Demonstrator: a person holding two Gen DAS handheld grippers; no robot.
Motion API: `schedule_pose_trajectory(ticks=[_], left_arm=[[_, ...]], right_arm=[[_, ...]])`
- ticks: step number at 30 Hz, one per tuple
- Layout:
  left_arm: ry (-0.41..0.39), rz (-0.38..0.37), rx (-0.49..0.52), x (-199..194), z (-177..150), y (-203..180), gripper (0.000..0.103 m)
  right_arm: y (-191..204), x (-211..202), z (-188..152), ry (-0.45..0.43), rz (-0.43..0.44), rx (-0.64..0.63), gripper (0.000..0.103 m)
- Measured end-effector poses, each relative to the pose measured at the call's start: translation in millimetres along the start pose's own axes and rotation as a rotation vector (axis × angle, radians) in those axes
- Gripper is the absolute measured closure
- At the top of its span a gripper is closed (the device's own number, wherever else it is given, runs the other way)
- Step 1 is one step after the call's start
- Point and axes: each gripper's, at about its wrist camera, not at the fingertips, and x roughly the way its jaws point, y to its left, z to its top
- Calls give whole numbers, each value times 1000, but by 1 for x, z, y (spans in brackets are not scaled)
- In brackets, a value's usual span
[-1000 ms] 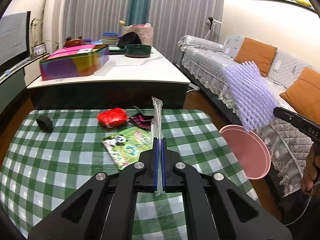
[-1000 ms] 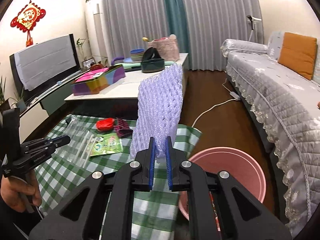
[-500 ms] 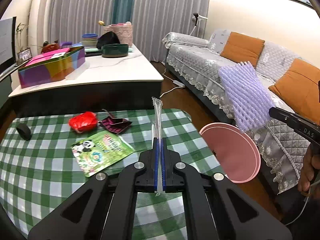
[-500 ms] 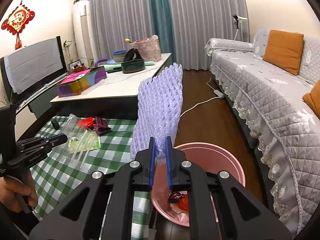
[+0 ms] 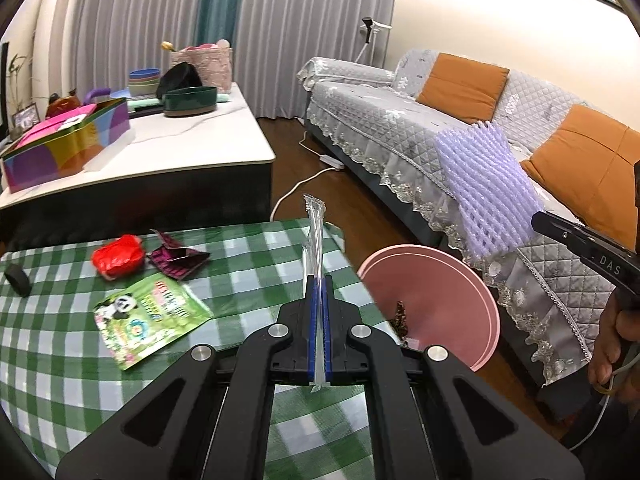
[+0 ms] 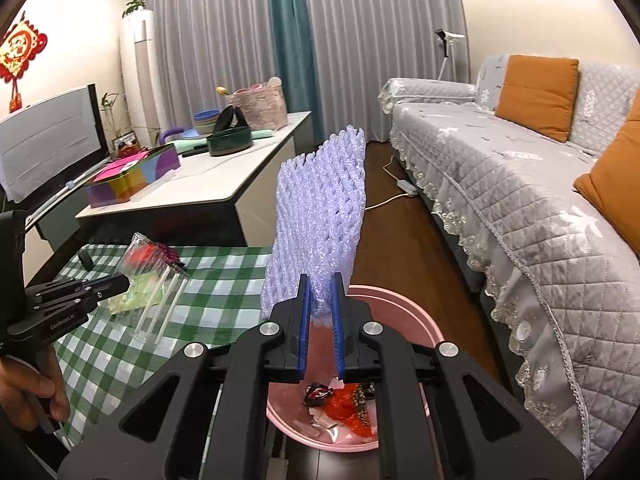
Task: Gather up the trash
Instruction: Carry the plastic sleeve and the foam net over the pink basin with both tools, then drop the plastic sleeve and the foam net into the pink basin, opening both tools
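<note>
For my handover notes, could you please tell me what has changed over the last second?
Both grippers swung from the table toward the pink bin; the right gripper with its foam net now hangs over it. The left gripper keeps its clear wrapper. Nothing was released; table litter unchanged.

My left gripper point(image 5: 319, 280) is a matte black, angular frame with triangular cut-outs in its two arms, four round silver screw heads across the linkage, and narrow blue pads lining the inner faces of its fingers. My right gripper point(image 6: 321, 280) is built the same way, black with silver screws and blue pads; seen from the side it carries white lettering, of which I can only make out "DAS". A thin pale cable trails under the right hand point(image 5: 616, 344), and small white print on the left gripper's side looks like a maker's name, though it is too small to read surely.
</note>
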Motion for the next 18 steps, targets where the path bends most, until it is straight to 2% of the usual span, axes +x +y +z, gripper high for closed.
schedule_pose_trajectory(ticks=[7, 18], left_arm=[[8, -34, 14, 22, 9, -23, 101], [25, -119, 30, 59, 24, -59, 101]], right_arm=[[-14, 0, 4, -9, -70, -10, 92], [-36, 19, 0, 40, -112, 25, 92]])
